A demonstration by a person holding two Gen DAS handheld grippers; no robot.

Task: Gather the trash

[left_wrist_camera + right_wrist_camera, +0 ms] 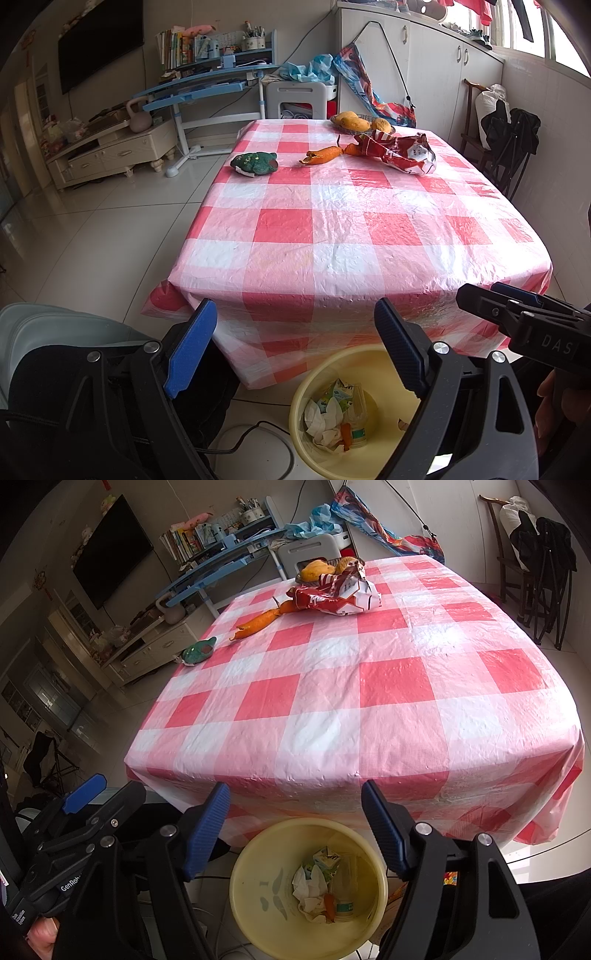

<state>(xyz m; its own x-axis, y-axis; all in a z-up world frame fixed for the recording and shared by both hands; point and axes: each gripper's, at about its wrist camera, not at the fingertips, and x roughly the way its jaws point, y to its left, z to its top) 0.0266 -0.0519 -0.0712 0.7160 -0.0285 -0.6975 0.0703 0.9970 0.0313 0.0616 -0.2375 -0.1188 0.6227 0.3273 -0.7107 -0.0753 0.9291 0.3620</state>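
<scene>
A yellow bin [310, 380] [258, 849] stands on the floor at the table's near edge and holds crumpled paper, a carton and a bottle. Both grippers hang above it. My left gripper [295, 321] is open and empty. My right gripper [295, 805] is open and empty. At the far end of the table lie a crumpled red and white snack bag [399, 151] [332, 596], an orange peel [321, 155] [255, 626] and a green crumpled object [255, 162] [199, 651].
The table has a red and white checked plastic cloth [332, 229] [351, 683]. A dish of yellow fruit [354, 122] [317, 570] sits at its far edge. A white chair [299, 98] stands behind the table, dark chairs [513, 147] to the right, and a cable [251, 435] lies beside the bin.
</scene>
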